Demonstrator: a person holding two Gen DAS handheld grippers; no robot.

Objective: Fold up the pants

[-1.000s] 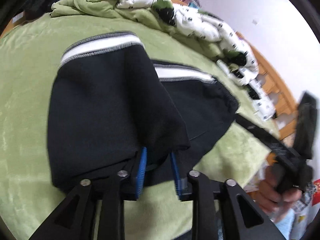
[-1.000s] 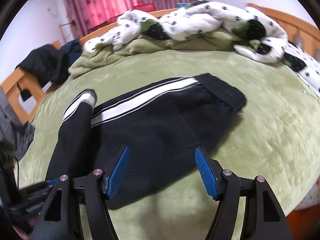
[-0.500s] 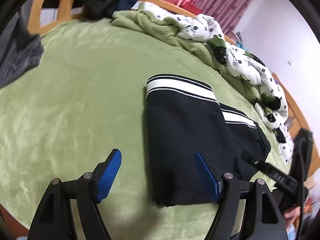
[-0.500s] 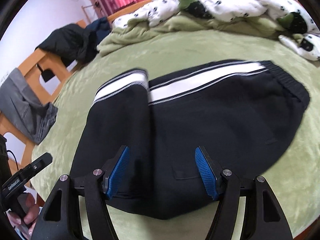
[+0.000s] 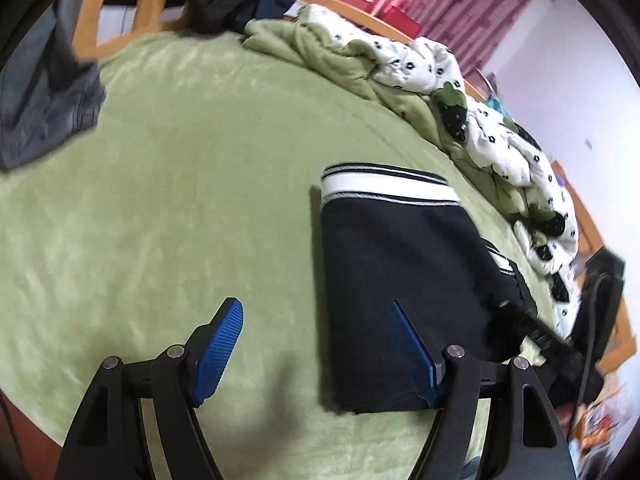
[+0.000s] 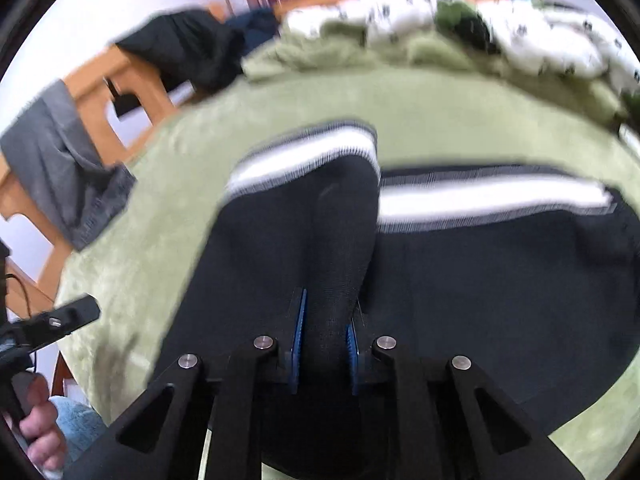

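right gripper (image 6: 323, 336) has just closed on the black pants (image 6: 480, 280); left gripper (image 5: 316, 344) gapes empty.

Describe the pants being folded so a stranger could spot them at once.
Start at the green bed cover. On it, nearer than the spotted quilt, lie the pants. They alone are black with a white side stripe, unlike the grey clothes on the bed's edge.

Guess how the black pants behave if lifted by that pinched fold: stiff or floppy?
Probably floppy: the black pants bunch into a ridge inside the right gripper, whose jaws have just closed on it. Likely to drape and unfold. Knit looks thick, so probably not slippery on the fuzzy green blanket.
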